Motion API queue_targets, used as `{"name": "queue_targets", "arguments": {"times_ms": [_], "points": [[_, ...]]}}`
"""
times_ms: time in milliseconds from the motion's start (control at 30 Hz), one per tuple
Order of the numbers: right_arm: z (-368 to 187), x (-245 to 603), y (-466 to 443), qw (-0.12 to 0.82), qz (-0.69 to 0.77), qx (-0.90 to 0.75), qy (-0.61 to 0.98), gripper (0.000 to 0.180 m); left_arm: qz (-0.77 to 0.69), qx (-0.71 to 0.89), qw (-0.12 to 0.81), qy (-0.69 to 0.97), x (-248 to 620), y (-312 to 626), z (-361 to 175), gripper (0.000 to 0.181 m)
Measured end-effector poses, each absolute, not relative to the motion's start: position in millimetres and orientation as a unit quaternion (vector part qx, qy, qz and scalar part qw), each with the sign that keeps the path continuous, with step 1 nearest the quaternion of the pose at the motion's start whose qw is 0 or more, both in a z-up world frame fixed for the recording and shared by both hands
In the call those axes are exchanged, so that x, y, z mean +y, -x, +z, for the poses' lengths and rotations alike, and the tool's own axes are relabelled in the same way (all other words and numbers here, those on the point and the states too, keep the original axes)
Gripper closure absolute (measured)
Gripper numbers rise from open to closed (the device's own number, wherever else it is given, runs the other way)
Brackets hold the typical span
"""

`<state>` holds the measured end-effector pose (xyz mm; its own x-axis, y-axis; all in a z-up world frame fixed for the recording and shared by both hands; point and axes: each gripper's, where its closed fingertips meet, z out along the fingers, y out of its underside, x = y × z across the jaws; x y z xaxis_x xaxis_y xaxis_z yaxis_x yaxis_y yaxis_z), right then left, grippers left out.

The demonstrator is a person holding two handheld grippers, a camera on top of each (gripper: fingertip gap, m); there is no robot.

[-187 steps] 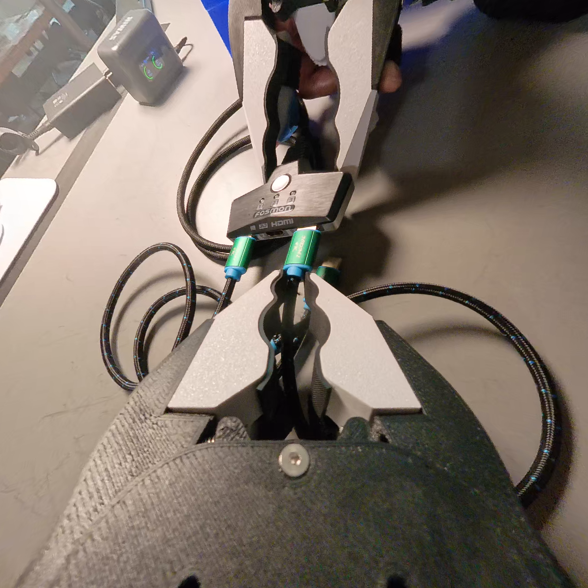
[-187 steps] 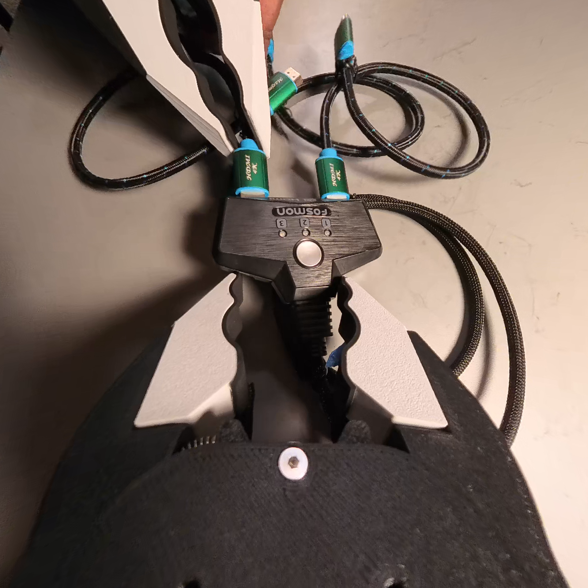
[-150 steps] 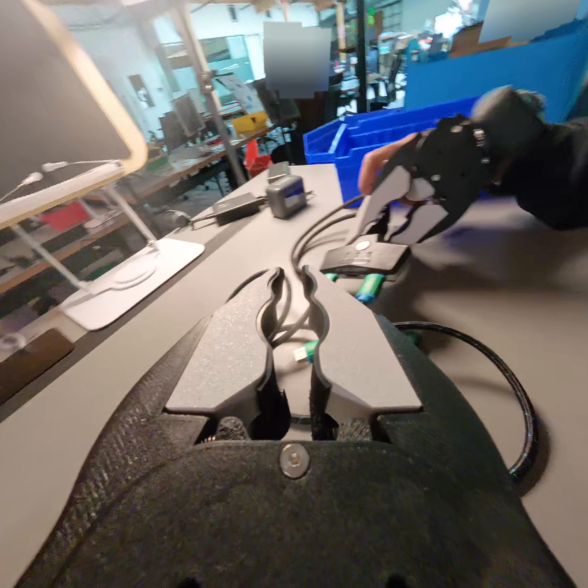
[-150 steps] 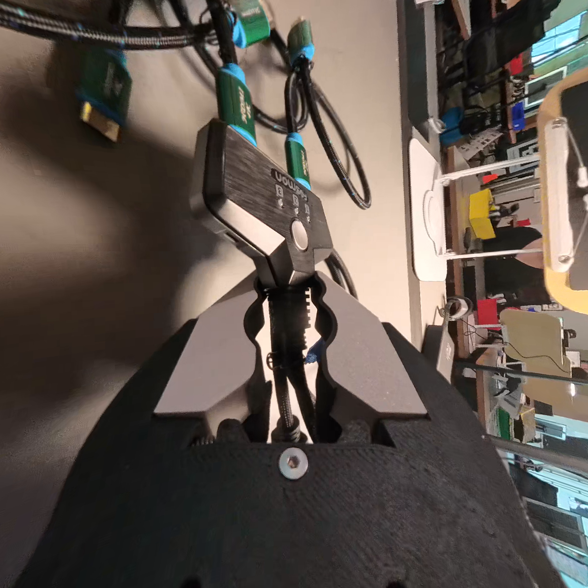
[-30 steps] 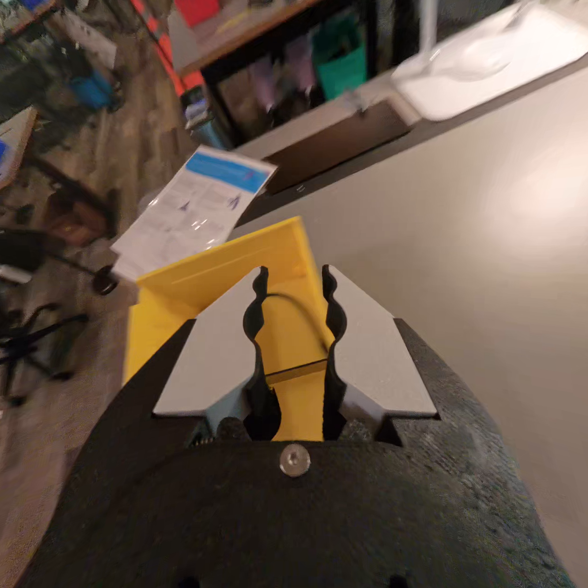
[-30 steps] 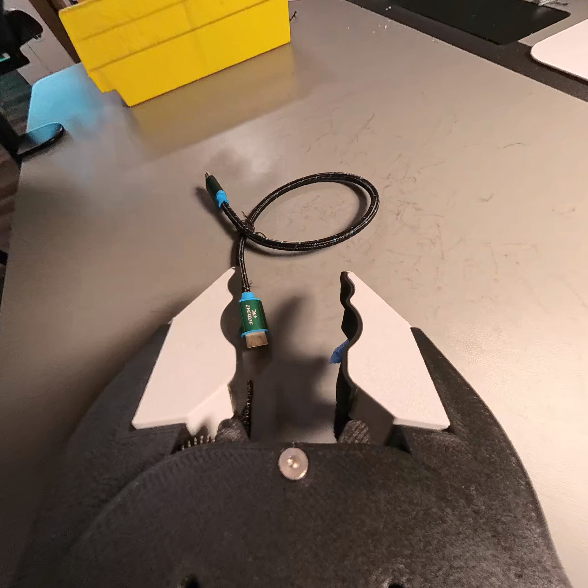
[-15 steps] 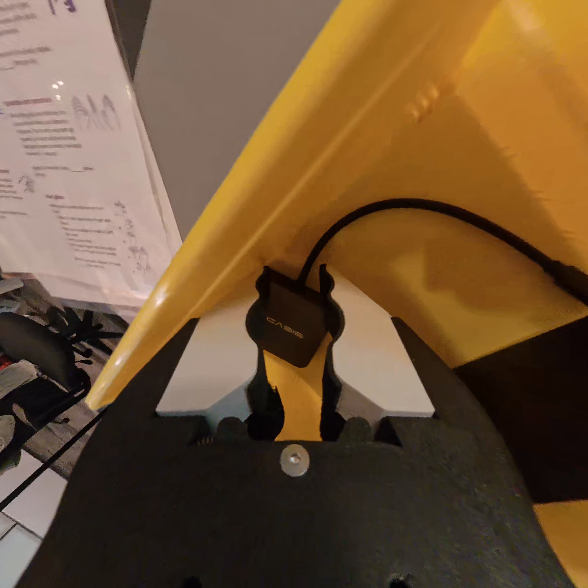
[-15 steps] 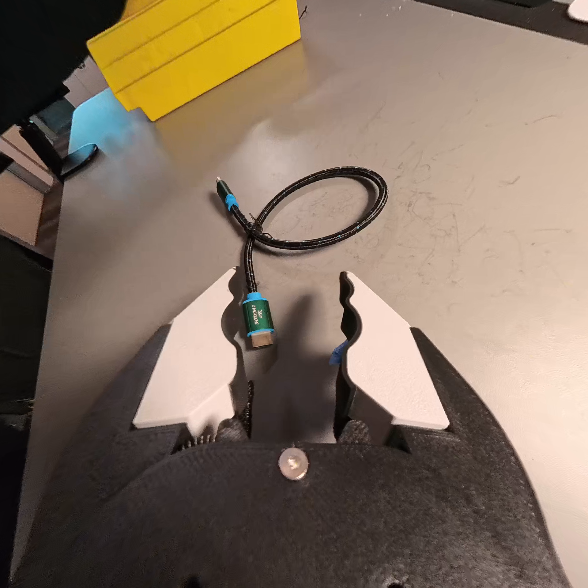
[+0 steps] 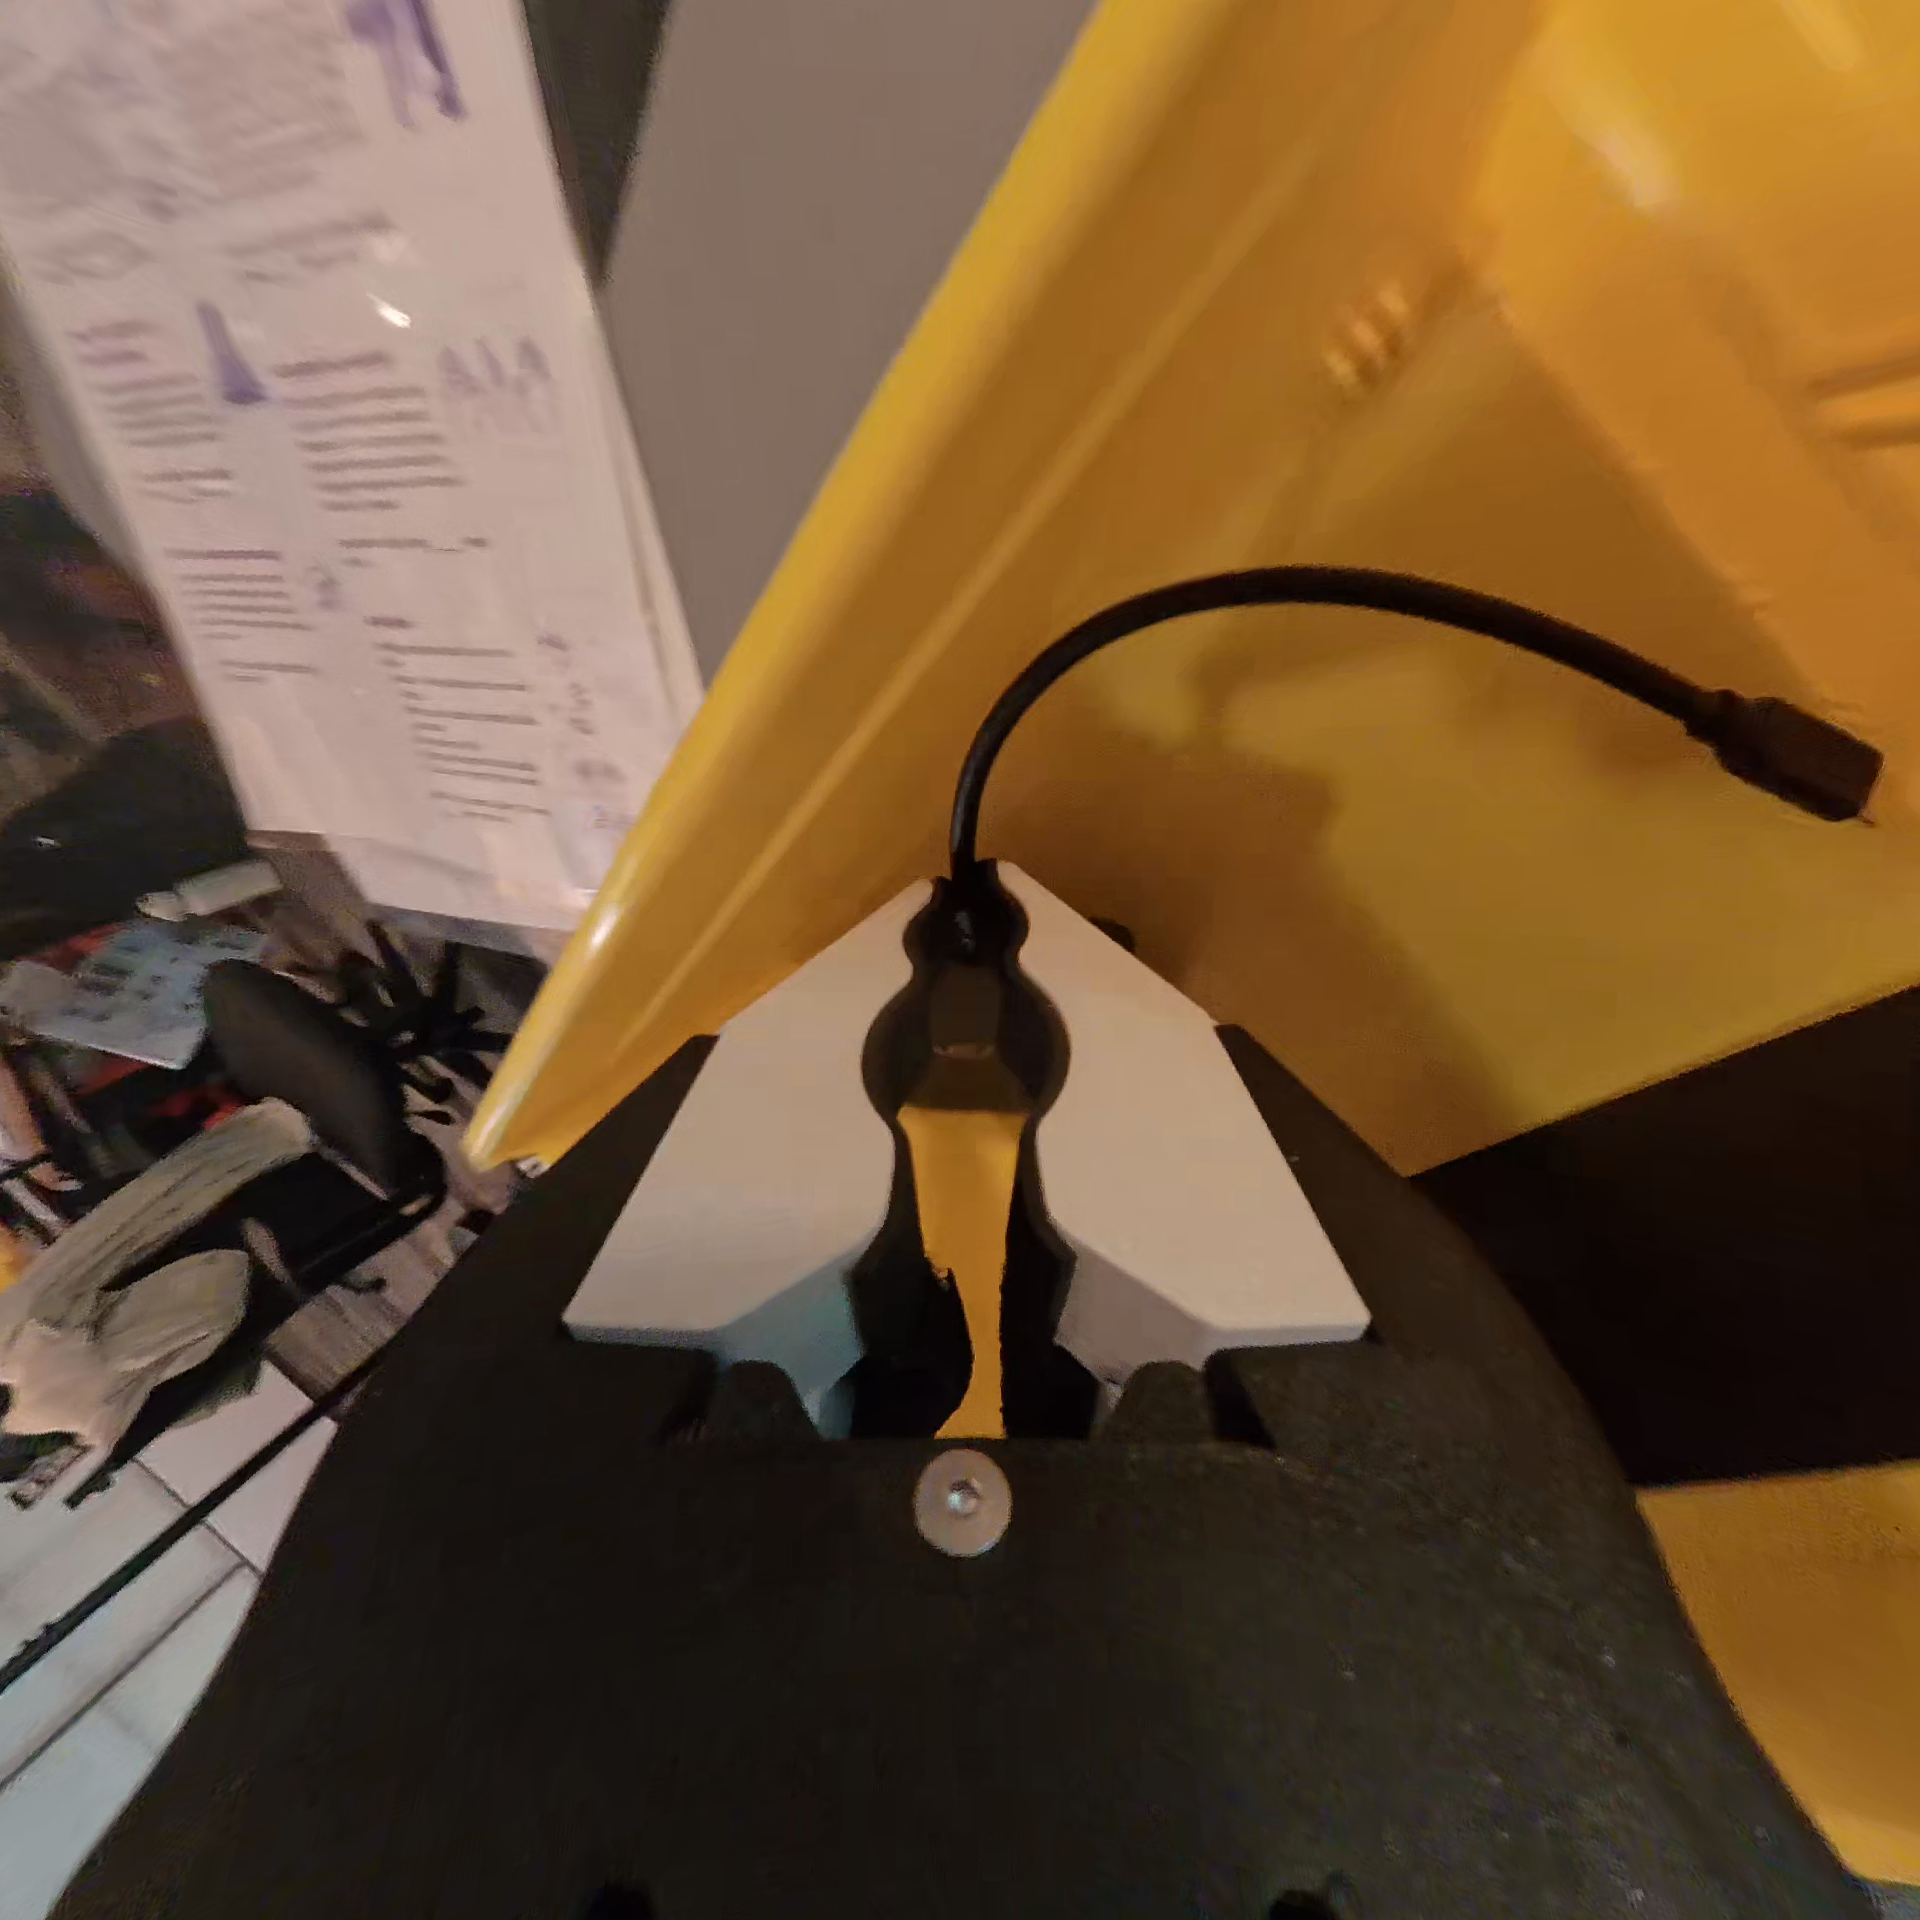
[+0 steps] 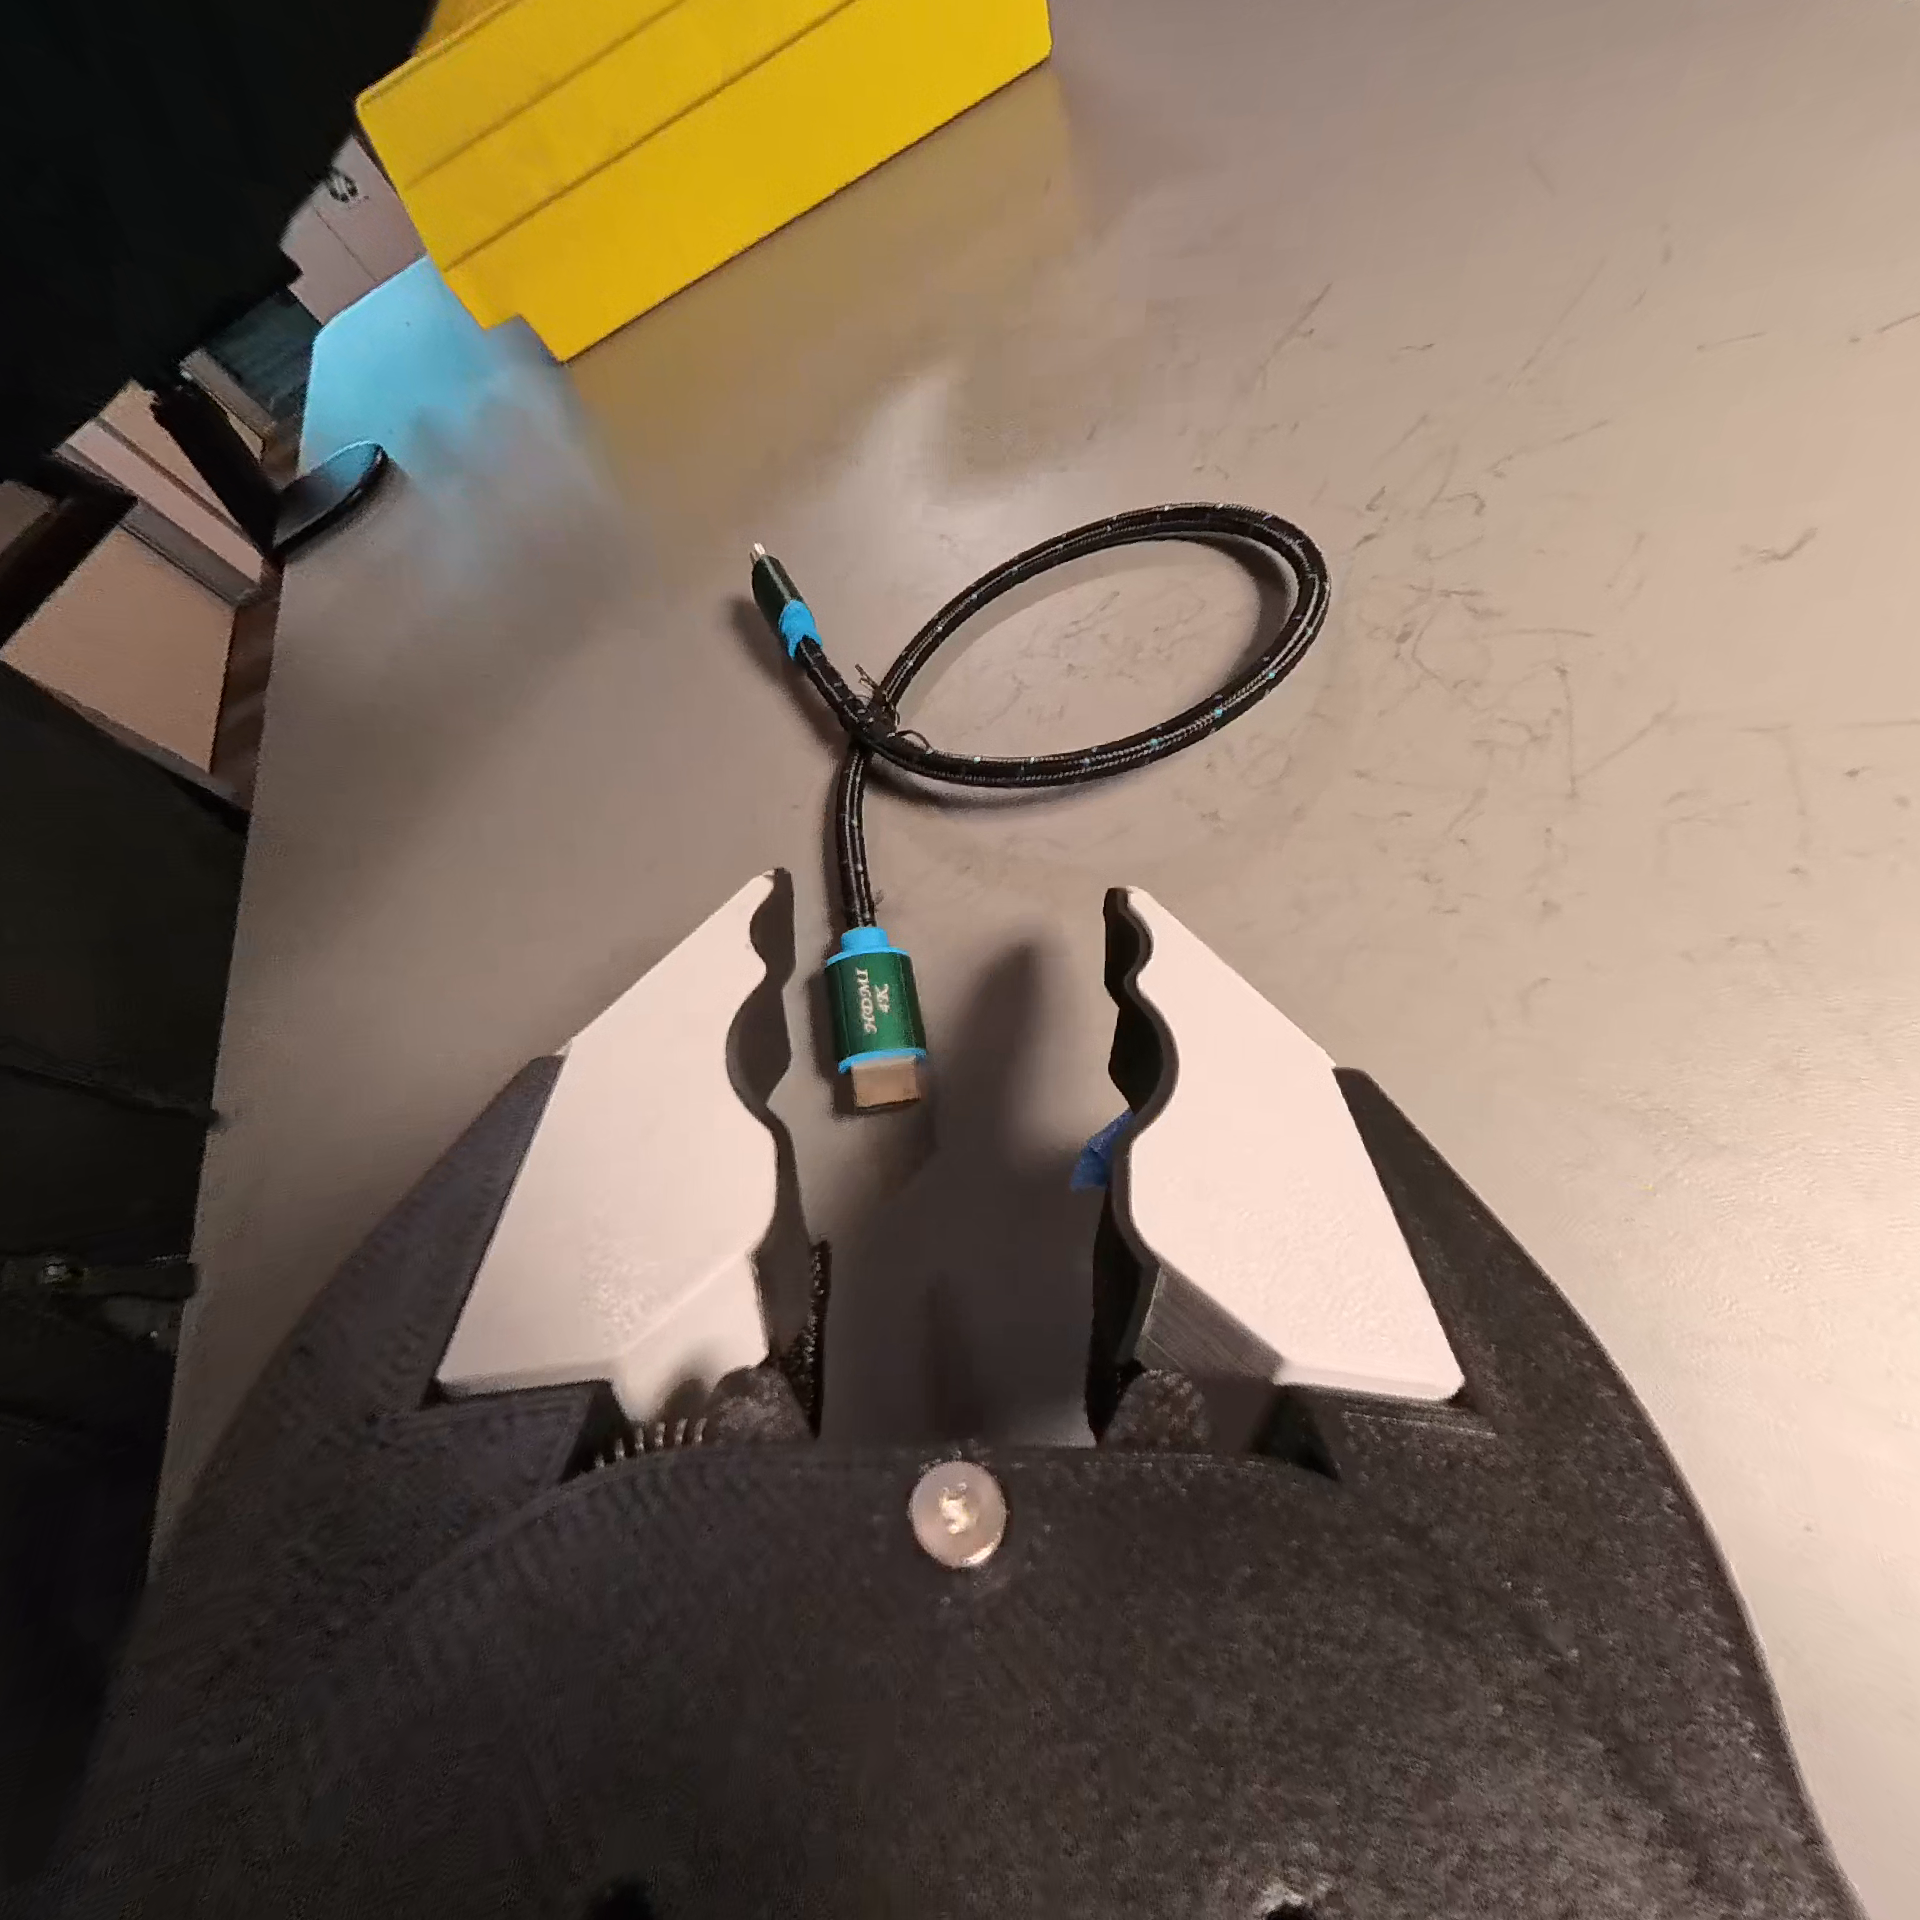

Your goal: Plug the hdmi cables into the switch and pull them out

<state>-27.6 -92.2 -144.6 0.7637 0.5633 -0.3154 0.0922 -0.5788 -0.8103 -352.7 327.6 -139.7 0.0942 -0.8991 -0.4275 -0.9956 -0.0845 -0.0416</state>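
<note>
Left gripper [image 9: 966, 883]: fingers drawn nearly together, pinched on a small black adapter body [image 9: 961, 1023] inside the yellow bin [image 9: 1195, 343]. Only a dark sliver of that body shows between the fingers; whether it is the switch the task means, I cannot tell. Its short black pigtail [image 9: 1247, 582] arcs up and to the right and ends in a free black connector [image 9: 1797, 764] resting against the bin's inner face. A printed sheet [image 9: 312, 436] stands to the left outside the bin, blurred.

Right gripper [image 10: 940, 883]: fingers spread wide, holding nothing, low over the grey table [image 10: 1507, 520]. The braided hdmi cable [image 10: 1143, 665] lies in a loop on the table; its green plug [image 10: 876, 1013] sits between the open fingers, nearer the left one, metal tip toward the camera. The cable's other plug [image 10: 777, 597] lies at the far left of the loop.

Risks, as judged:
- Grip on the adapter is at the fingertips, near the strain relief. A lift could let it pivot or slip out.
- The trailing connector may snag on the bin wall as it comes out.
- The green plug is off-centre; closing as is may push it sideways or skew it.
- The plug points back at the gripper, so it needs turning before any insertion.
</note>
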Motion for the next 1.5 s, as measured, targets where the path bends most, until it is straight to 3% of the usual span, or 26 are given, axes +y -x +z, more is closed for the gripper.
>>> {"name": "queue_targets", "arguments": {"times_ms": [333, 467, 600, 1100, 1500], "points": [[-141, -103, 28, 0.438, 0.249, -0.224, 0.834, 0.119, 0.185, 0.624, 0.332, 0.683, 303, 335, -19, 0.176], [-138, -103, 28, 0.448, 0.246, -0.225, 0.83, 0.119, 0.193, 0.608, 0.44, 0.631, 279, 299, 44, 0.177], [-138, -104, 29, 0.452, 0.235, -0.234, 0.828, 0.119, 0.158, 0.646, 0.492, 0.562, 229, 240, 70, 0.177], [-135, -91, -20, 0.482, 0.148, -0.203, 0.839, 0.126, -0.098, 0.875, 0.334, 0.338, -11, -8, -73, 0.176], [-139, -83, -83, 0.476, 0.033, -0.137, 0.868, 0.136, -0.215, 0.86, 0.294, 0.358, -67, -83, -129, 0.176]]}}
